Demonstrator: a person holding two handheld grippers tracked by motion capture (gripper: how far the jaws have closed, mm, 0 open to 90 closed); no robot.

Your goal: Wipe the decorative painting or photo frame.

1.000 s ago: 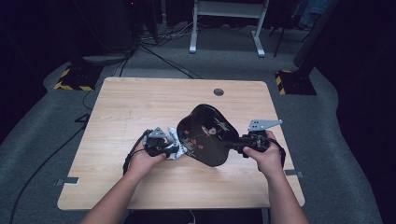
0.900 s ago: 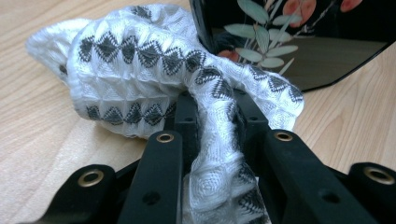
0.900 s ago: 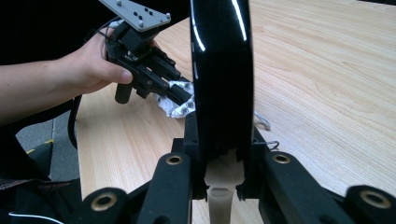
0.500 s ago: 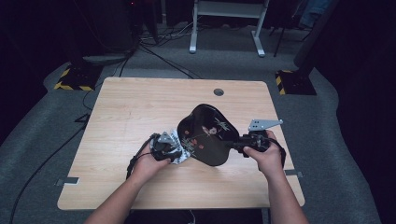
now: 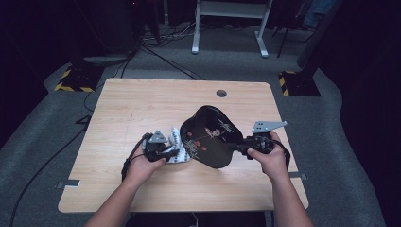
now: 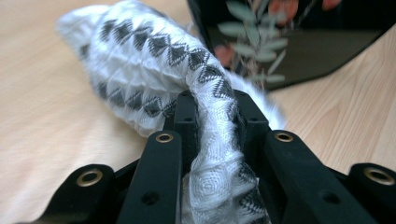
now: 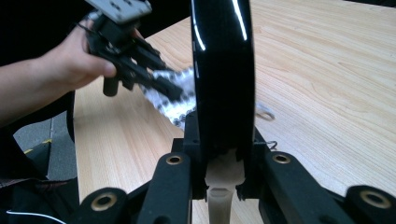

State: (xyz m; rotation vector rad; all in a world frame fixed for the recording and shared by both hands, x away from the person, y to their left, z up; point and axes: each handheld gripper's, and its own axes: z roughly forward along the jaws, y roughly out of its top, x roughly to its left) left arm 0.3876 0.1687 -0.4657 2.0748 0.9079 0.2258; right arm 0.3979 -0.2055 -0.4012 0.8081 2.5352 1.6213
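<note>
Black floral plate (image 5: 210, 137) tilted on edge above wooden table (image 5: 142, 104), right-of-centre, rim pinched by right gripper (image 5: 242, 145). White patterned cloth (image 5: 182, 149) touches plate's left edge, bunched, clamped by left gripper (image 5: 172, 153), just beside plate.

Dark lab or studio: lone wooden table (image 5: 142, 104) on grey carpet (image 5: 331, 156), floor cables (image 5: 161, 52), hazard-striped stand bases (image 5: 75, 85).
</note>
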